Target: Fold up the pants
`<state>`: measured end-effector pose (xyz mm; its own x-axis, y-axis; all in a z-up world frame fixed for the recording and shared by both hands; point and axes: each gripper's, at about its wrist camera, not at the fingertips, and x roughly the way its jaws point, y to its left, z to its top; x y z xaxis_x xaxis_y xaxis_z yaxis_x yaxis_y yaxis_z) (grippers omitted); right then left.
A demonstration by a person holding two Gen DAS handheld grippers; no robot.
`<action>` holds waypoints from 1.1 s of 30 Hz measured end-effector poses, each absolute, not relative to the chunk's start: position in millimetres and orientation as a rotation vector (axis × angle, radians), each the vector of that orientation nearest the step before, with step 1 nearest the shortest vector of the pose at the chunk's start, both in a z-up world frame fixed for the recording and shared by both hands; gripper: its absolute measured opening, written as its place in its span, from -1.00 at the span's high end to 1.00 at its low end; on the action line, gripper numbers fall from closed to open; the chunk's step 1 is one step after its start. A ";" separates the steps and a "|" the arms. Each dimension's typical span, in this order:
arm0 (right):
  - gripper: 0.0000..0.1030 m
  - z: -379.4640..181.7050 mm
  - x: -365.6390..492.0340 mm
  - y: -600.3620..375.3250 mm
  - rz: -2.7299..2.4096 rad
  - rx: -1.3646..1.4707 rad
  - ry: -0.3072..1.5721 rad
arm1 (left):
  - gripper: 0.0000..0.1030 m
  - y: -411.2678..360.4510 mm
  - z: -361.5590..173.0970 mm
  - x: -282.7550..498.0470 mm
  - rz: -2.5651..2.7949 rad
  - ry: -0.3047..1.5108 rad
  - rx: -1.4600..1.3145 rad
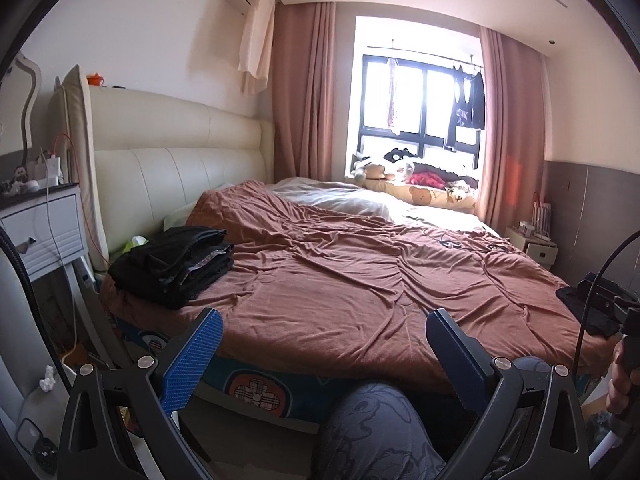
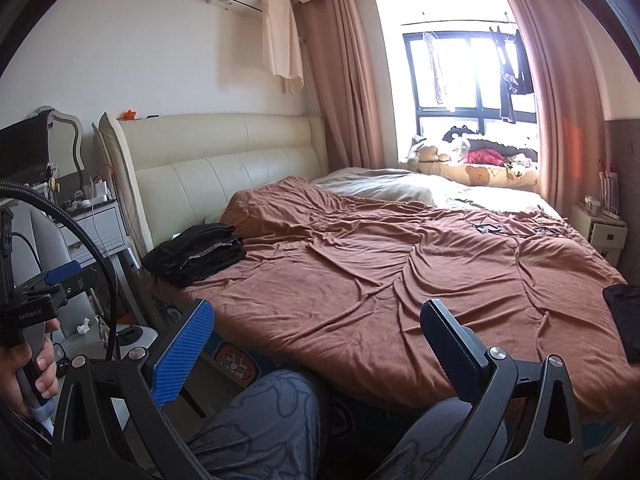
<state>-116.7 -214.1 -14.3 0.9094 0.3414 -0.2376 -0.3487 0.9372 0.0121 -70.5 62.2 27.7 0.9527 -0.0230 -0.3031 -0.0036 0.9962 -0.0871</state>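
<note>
Left tool (image 1: 324, 344) and right tool (image 2: 318, 338) both empty, jaws wide apart, each gripped by a hand.

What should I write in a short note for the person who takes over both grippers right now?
Left gripper: open, holds nothing, hovers over the near edge of the bed.
Right gripper: open, holds nothing, also at the near edge.
Stack of folded dark clothes: on the brown blanket, near the headboard.
Another dark garment: at the right edge of the bed, only partly in view; I cannot tell if it is folded.
Left to do: probably pick up that garment, spread it on the blanket, fold it.
</note>
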 end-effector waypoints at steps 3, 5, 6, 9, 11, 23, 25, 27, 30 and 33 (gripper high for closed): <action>-1.00 -14.9 -113.6 -211.0 0.358 -0.025 0.247 | -0.99 61.5 24.5 -65.7 -0.005 0.319 -0.083; -1.00 -16.6 -110.6 -208.0 0.362 -0.018 0.258 | -0.99 62.7 22.5 -64.1 -0.013 0.319 -0.099; -1.00 -18.3 -109.1 -207.0 0.355 -0.015 0.268 | -0.99 63.4 21.4 -63.2 -0.019 0.318 -0.113; -1.00 -18.5 -103.3 -203.3 0.345 -0.012 0.278 | -0.99 62.0 18.9 -61.5 -0.016 0.322 -0.120; -1.00 -17.8 -101.7 -202.8 0.344 -0.007 0.283 | -0.99 60.0 18.2 -61.5 -0.016 0.324 -0.114; -1.00 -17.9 -102.6 -205.7 0.326 -0.011 0.288 | -0.99 56.8 15.5 -60.6 -0.021 0.336 -0.114; -1.00 -17.5 -102.5 -206.1 0.315 -0.018 0.292 | -0.99 57.0 14.8 -60.0 -0.024 0.340 -0.118; -1.00 -16.8 -103.0 -206.2 0.313 -0.021 0.296 | -0.99 59.1 13.8 -58.1 -0.022 0.346 -0.126; -1.00 -15.7 -101.5 -207.6 0.300 -0.028 0.299 | -0.99 60.1 12.7 -58.6 -0.021 0.348 -0.130; -1.00 -14.1 -99.9 -210.7 0.303 -0.020 0.303 | -0.99 61.0 12.2 -58.6 -0.020 0.346 -0.126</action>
